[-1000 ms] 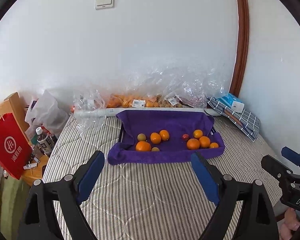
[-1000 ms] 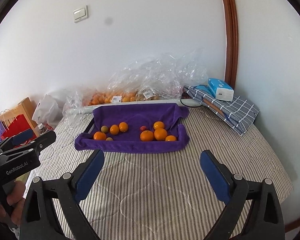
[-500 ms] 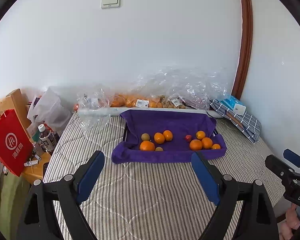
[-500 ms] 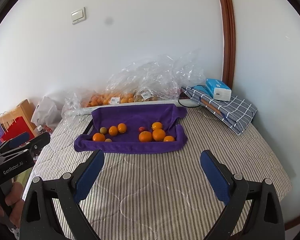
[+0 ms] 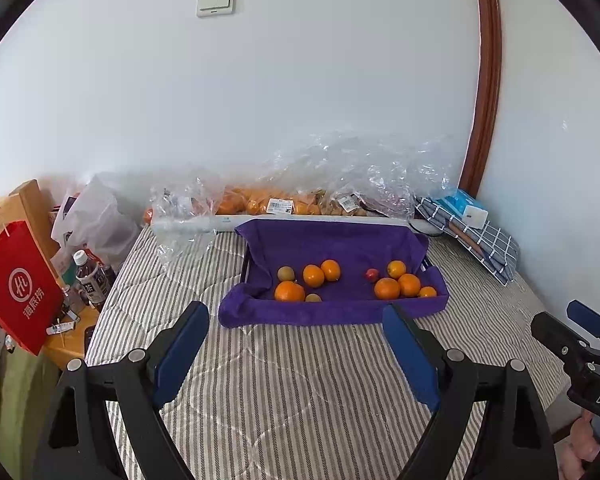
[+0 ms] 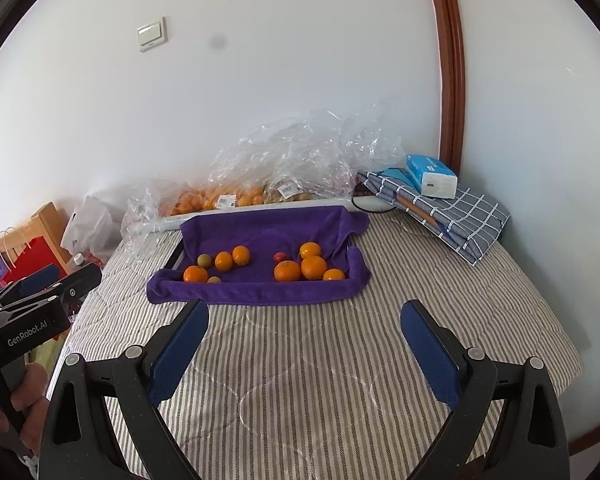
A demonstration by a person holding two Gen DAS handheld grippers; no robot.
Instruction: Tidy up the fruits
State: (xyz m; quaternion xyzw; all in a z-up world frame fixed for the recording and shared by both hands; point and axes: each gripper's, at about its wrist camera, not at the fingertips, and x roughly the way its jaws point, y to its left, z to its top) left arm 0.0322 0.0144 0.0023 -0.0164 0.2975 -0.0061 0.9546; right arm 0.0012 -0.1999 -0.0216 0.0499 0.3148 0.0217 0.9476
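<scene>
A tray draped in purple cloth [image 5: 332, 248] [image 6: 268, 224] lies on the striped bed. Inside it, on the left, sit oranges [image 5: 289, 291] [image 6: 195, 274] and small greenish fruits [image 5: 286, 273] [image 6: 204, 260]. On the right lie more oranges [image 5: 387, 288] [image 6: 313, 267] and one small red fruit [image 5: 371, 274] [image 6: 279, 256]. My left gripper [image 5: 296, 338] hovers open over the mattress, short of the tray, nothing between its blue pads. My right gripper [image 6: 305, 338] is open and empty too, equally short of the tray.
Clear plastic bags of oranges [image 5: 260, 204] [image 6: 220, 196] lie along the wall behind the tray. A folded checked cloth with a blue tissue box [image 6: 431, 174] sits at the back right. A red paper bag [image 5: 16, 284], bottles [image 5: 88, 280] and a white bag crowd a wooden stand at the left.
Both views have shifted slightly, so the tray sits a little lower and farther than a second ago. The fruits and both open grippers' jaws are unchanged.
</scene>
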